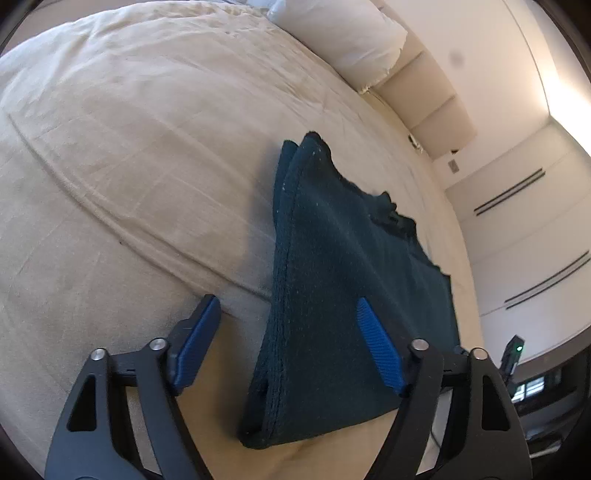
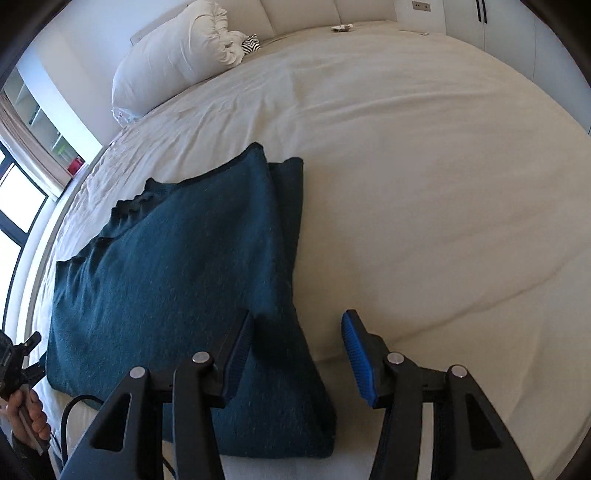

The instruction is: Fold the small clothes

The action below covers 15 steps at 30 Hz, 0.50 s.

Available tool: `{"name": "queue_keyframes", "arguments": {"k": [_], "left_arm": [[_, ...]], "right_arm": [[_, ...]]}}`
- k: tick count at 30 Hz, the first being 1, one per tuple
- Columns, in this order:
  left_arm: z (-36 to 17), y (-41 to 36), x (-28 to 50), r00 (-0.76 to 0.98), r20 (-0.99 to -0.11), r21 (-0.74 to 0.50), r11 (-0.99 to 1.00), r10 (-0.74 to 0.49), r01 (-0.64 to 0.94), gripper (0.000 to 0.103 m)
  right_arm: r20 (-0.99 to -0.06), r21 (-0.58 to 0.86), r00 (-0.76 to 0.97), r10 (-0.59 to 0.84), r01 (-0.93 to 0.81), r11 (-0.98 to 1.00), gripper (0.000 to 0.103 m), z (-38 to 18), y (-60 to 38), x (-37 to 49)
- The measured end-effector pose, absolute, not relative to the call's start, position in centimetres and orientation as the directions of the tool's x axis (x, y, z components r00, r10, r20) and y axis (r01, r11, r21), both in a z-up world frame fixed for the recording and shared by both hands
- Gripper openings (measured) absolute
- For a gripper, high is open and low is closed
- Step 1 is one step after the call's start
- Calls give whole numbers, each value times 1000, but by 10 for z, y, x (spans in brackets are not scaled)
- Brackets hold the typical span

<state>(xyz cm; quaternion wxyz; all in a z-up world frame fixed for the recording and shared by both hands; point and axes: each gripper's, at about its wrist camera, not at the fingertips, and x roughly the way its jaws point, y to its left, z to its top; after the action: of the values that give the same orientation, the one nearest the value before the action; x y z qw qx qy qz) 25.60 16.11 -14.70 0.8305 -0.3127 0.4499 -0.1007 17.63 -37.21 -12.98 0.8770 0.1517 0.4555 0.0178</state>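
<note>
A dark teal knit garment [image 1: 332, 280] lies folded on the cream bed [image 1: 129, 166]. My left gripper [image 1: 288, 332] is open above the garment's near folded edge, its blue pads [image 1: 376, 347] on either side of that edge. In the right wrist view the same garment [image 2: 166, 277] lies flat on the bed [image 2: 424, 184]. My right gripper [image 2: 295, 354] is open over the garment's near right corner, with the left pad above the cloth and the right pad [image 2: 356, 354] above bare sheet. Neither gripper holds anything.
A white pillow [image 1: 340, 33] lies at the head of the bed and shows in the right wrist view [image 2: 173, 55] too. A padded headboard [image 1: 432, 96] and wardrobe doors [image 1: 524, 229] stand beyond. A window [image 2: 14, 206] is at the left.
</note>
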Motion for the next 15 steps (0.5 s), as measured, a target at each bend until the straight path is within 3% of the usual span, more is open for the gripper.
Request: {"name": "queue_keyframes", "arguments": {"k": [2, 4, 5, 9, 13, 15], "left_arm": [[-144, 172, 236, 556, -688, -610, 787, -466, -94, 52], [-145, 167, 233, 542, -697, -602, 794, -470, -85, 33], [-145, 164, 233, 538, -703, -594, 800, -465, -83, 33], [-146, 159, 230, 536, -716, -569, 819, -447, -77, 33], [-146, 155, 227, 529, -737, -534, 842, -421, -73, 15], [-145, 154, 223, 528, -743, -523, 849, -412, -74, 13]], "right_arm": [[-797, 294, 568, 203, 73, 953, 26, -131, -368, 173], [-796, 291, 567, 210, 55, 955, 21, -128, -364, 169], [-795, 282, 572, 202, 53, 958, 15, -127, -363, 167], [-781, 316, 586, 218, 70, 946, 11, -126, -369, 157], [-766, 362, 597, 240, 91, 928, 10, -125, -375, 151], [-758, 387, 601, 253, 102, 916, 9, -126, -376, 149]]}}
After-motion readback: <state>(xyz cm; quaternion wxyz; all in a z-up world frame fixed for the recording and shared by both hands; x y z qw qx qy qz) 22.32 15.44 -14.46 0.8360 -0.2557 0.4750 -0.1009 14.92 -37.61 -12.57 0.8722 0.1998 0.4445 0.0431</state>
